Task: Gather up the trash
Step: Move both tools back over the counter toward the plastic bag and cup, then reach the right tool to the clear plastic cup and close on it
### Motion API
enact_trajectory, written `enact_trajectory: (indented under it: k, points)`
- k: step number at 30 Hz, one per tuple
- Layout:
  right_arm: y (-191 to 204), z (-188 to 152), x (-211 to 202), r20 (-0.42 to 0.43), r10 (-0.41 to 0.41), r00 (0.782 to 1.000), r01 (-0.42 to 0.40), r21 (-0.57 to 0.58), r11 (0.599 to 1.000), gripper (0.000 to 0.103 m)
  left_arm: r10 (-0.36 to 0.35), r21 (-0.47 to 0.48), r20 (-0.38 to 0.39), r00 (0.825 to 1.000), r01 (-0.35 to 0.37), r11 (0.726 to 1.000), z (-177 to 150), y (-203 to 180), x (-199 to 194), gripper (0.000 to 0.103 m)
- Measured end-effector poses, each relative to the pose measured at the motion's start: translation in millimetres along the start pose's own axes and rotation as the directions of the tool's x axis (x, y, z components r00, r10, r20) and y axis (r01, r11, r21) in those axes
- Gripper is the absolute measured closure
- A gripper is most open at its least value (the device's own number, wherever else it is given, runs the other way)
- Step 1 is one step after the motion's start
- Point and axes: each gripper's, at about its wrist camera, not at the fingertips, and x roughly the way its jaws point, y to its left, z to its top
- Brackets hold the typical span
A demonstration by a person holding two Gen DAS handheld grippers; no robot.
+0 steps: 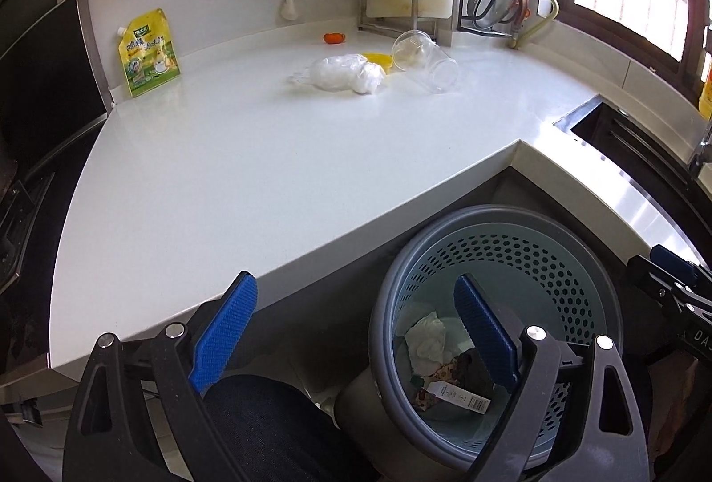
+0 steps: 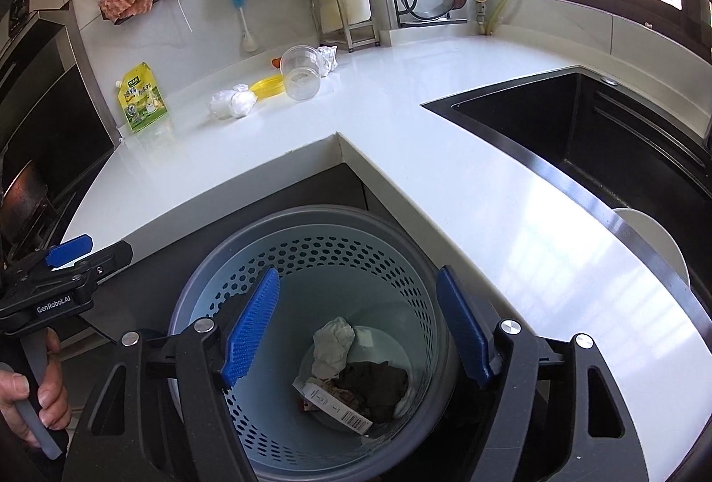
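White L-shaped kitchen counter (image 2: 445,179) wraps a corner; black sink (image 2: 600,135) set in at right, window behind.

On the counter, far side, counted:
- 1 clear plastic cup (image 1: 425,61), lying on its side
- 1 yellow lid (image 1: 378,60), touching the cup's left
- 1 scrunched clear plastic bag (image 1: 342,74), just left of the lid
- 1 crumpled white paper (image 2: 328,57) behind the cup, seen from right wrist cam only
- 1 small orange item (image 1: 333,38) near the back wall, too small to ID
- 1 yellow-green spout pouch (image 1: 149,52), upright at far left by the wall

1 trash bin (image 2: 311,259), grey outer w/ pale blue perforated liner, stands on the floor in the counter's inner corner. Inside at the bottom: 1 white crumpled tissue (image 2: 333,346), 1 dark wad (image 2: 374,388), 1 barcode-labelled wrapper (image 2: 338,408).

Left gripper (image 1: 356,330): jaws wide, nothing between, one finger over the counter edge, the other over the bin. Right gripper (image 2: 362,322): jaws wide too, empty, directly above the bin mouth. A hand (image 2: 26,406) grips the left tool's handle at near left.
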Motion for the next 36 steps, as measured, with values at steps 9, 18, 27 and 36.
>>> enact_trajectory:
  k: [9,18,27,36]
  points:
    - [-3,26,11,0.007,0.02,1.0,-0.02,0.022,1.0,0.033,0.0,0.014,0.02,1.0,-0.001,1.0,32,2,8,0.013]
    - [-5,49,21,0.011,0.02,1.0,-0.02,0.021,1.0,0.032,-0.01,0.004,0.034,0.999,0.01,1.0,63,4,24,0.013]
    - [-1,80,41,0.014,0.046,0.999,-0.046,0.01,0.999,0.03,0.011,-0.046,0.039,0.999,-0.009,0.999,92,21,45,0.012]
    - [11,129,85,-0.006,0.09,0.996,-0.09,0.003,0.996,0.03,0.037,-0.065,0.055,0.998,-0.033,0.997,125,37,71,0.01]
